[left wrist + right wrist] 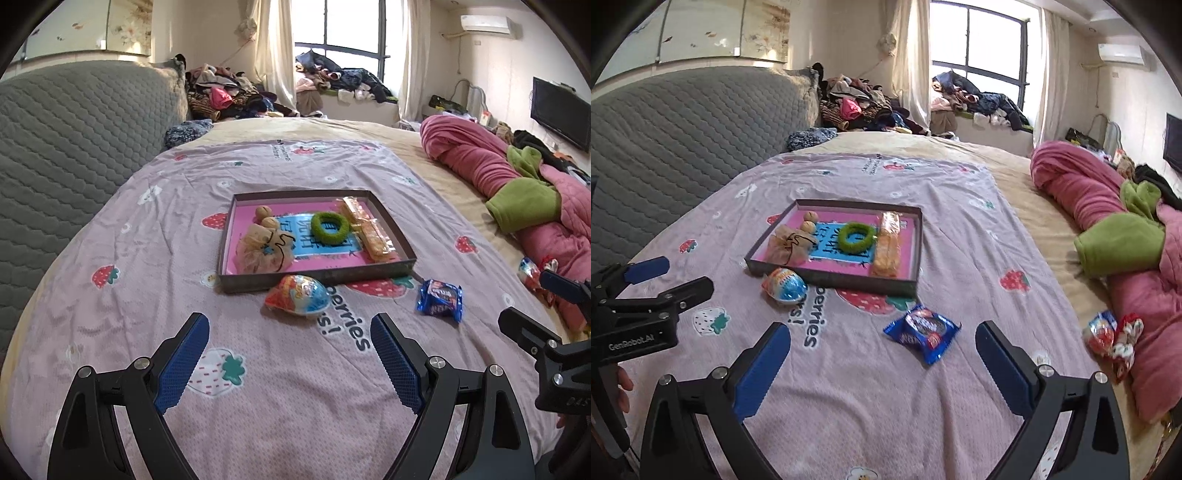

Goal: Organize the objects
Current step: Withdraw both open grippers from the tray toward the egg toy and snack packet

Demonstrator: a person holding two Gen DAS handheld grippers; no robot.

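The task looks partly done; the tray [226, 236] on the bed sheet [258, 406] already holds a mesh bag [264, 249], two walnuts [266, 218], a green ring [330, 227] and a long snack pack [369, 230]; still outside are the egg-shaped pack [298, 294] touching the tray's near wall, the blue biscuit pack [922, 330] near it, and red-white packs [1112, 338] beside the pink blanket [1089, 192]; the left gripper [290, 365] and right gripper [882, 373] are both wide apart and empty.
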